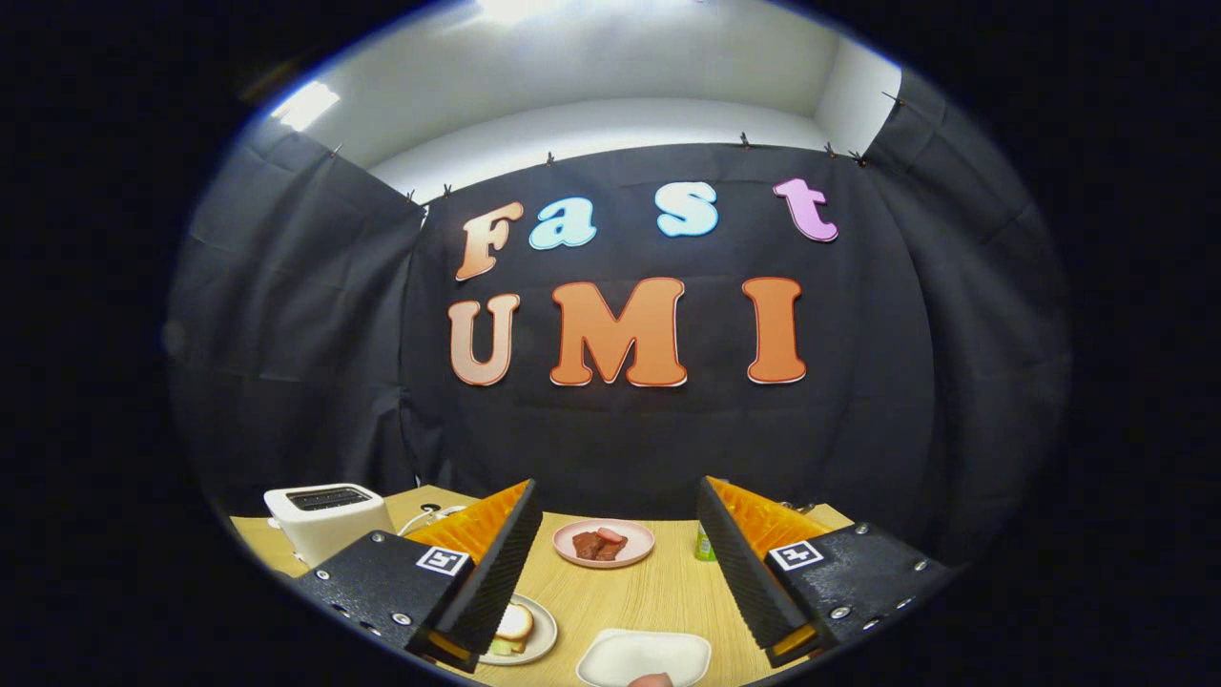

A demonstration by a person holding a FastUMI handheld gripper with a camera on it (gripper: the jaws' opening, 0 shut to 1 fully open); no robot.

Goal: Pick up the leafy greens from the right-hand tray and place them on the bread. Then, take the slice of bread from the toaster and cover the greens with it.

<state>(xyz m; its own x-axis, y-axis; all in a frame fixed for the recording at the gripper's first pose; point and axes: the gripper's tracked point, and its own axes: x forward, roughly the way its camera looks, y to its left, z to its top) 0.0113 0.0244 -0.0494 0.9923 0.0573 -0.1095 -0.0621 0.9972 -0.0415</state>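
My gripper (618,496) is open and held above the wooden table (630,596), with nothing between its orange-and-black fingers. A white toaster (324,520) stands beyond the left finger; its top slot looks dark and I cannot make out bread in it. A slice of bread (516,622) lies on a pale round plate (544,637), half hidden under the left finger, with a bit of green at its edge. A white tray (644,656) lies low between the fingers, with a small reddish thing (651,679) at its near rim. Something small and green (704,546) peeks out beside the right finger.
A pink plate (603,544) with pieces of reddish meat (598,544) sits further out between the fingers. A white cable (424,518) runs beside the toaster. The black cloth wall closes off the table's far edge.
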